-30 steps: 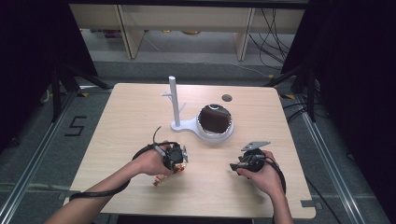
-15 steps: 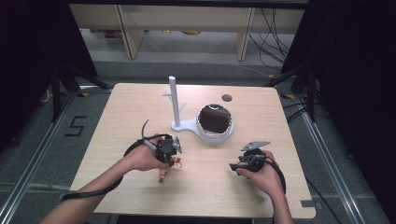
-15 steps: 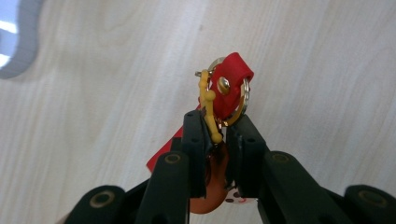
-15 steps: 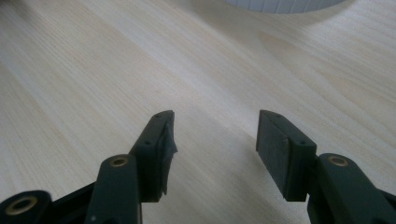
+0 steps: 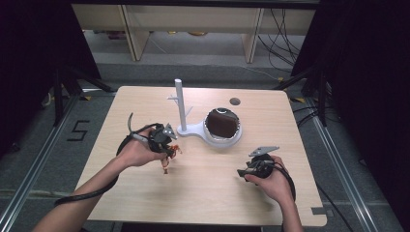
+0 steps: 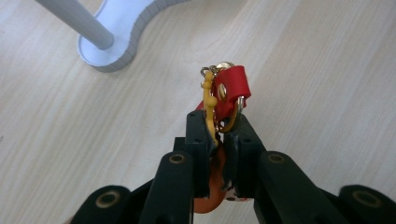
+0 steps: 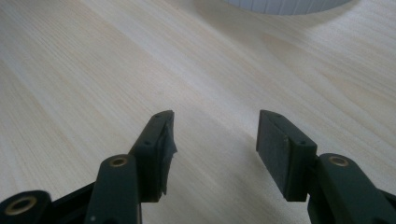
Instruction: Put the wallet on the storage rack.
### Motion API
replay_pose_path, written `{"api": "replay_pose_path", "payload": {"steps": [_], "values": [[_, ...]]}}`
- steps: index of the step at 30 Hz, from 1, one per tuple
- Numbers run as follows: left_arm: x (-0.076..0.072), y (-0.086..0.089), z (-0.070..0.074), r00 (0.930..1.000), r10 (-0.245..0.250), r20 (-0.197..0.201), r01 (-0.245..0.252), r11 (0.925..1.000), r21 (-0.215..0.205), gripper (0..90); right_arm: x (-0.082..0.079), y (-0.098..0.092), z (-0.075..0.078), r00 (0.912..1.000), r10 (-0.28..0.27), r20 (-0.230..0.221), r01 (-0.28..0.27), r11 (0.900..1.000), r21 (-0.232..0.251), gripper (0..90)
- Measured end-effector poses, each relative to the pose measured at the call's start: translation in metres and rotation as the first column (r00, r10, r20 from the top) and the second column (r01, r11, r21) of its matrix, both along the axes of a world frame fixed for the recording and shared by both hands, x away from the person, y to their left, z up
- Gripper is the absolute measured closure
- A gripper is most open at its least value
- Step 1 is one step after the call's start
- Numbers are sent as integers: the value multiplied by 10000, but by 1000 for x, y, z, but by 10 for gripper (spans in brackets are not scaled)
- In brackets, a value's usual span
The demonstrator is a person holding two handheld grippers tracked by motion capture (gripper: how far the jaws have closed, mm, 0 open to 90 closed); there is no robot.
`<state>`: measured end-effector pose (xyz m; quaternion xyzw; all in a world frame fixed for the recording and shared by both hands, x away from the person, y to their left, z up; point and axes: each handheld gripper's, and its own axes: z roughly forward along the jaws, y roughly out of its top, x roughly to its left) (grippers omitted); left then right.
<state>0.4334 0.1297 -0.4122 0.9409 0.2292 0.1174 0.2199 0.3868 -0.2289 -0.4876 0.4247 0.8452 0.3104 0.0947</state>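
The table (image 5: 145, 203) is carrying a white stand (image 5: 183, 116) with a post and small pegs, and beside the post, on the same white base, a dark bowl (image 5: 222, 124) is sitting. I judge that the work is hanging the keychain (image 5: 168, 155) on one of these pegs. The picking up is done: the keychain is hanging in the air under the left gripper (image 5: 163, 140), near the stand's base but not touching it. What is left, as I judge it, is bringing it to a peg and letting go.

The right gripper (image 5: 241, 172) is resting low at the right side of the table, and its jaws are standing apart with nothing between them.

The high view is giving the whole layout, but there the keychain is too small to read. The left gripper view is showing the grip closely: the left gripper (image 6: 219, 133) is pinching the keychain (image 6: 226, 91), with the red strap, yellow chain and gold ring sticking out above the jaws and an orange part below them. The right gripper view is showing the right gripper (image 7: 215, 135) spread over bare wood.
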Motion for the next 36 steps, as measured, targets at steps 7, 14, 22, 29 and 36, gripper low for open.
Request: {"api": "replay_pose_path", "payload": {"steps": [7, 14, 22, 29, 36], "values": [[8, 10, 10, 9991, 353, 253, -352, 9994, -44, 800, 0, 0, -1, 9998, 107, 143, -106, 9999, -31, 473], [15, 21, 21, 9930, 1028, 578, -1001, 9938, -477, 801, 0, 1, -1, 9999, 41, 124, -41, 10000, 9, 473], [28, 32, 37, 9772, 1874, 998, -1786, 9797, -905, 801, -1, 1, 0, 10000, 60, 2, -60, 10000, -1, 472], [38, 41, 51, 9614, 2433, 1286, -2273, 9655, -1274, 801, -1, 2, -2, 10000, -46, 53, 46, 9999, 111, 471], [43, 47, 64, 9498, 2674, 1622, -2451, 9586, -1453, 801, -1, 2, -2, 10000, 5, -99, -4, 10000, 81, 471]]}}
